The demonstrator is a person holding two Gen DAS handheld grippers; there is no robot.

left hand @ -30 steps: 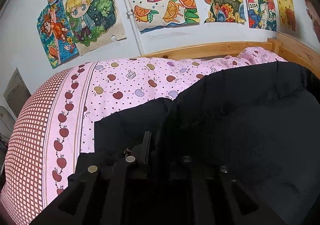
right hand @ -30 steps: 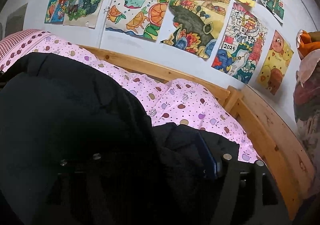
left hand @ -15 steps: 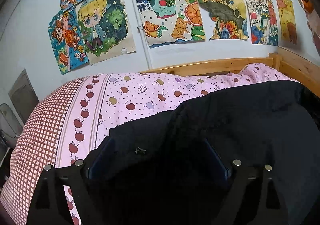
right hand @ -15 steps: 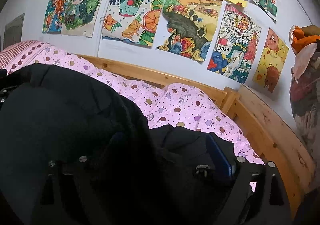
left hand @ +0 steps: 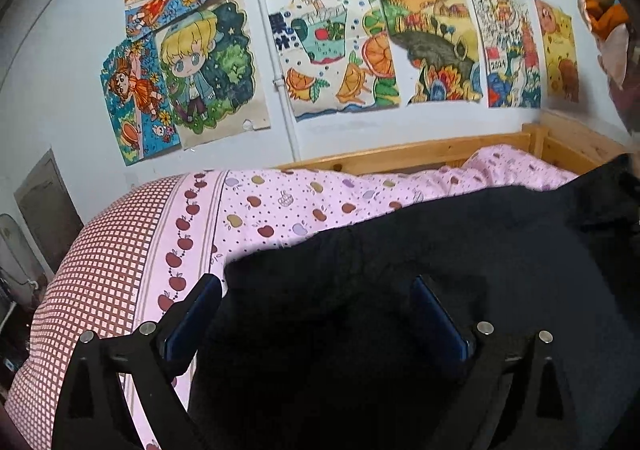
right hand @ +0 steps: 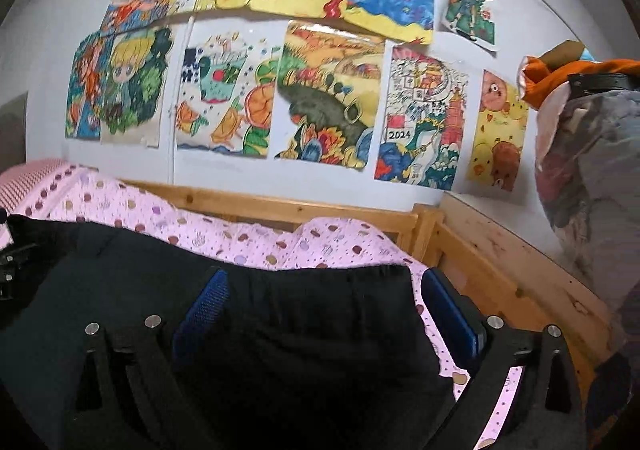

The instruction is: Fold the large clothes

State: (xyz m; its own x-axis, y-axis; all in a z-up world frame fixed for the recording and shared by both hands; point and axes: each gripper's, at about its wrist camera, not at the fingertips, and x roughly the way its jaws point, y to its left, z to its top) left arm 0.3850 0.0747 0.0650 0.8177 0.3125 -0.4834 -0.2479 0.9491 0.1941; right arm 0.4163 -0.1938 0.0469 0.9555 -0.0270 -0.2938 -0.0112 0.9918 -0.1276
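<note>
Large black padded garment (left hand: 460,262) spread over the pink apple-print bed cover (left hand: 280,206), filling the lower right of the left view. Risk: slippery bulk sliding off toward the wooden bed rail (right hand: 500,262) if released unevenly (a judgement). Left hand-held gripper (left hand: 316,310) and right hand-held gripper (right hand: 324,310) both spread wide, gripping nothing, low over the cloth, pointing toward the wall.

Your left gripper (left hand: 316,302) and right gripper (right hand: 326,298), both clamped on the black coat (left hand: 440,270) a second ago, now stand spread wide, and the coat lies flatter.
</note>
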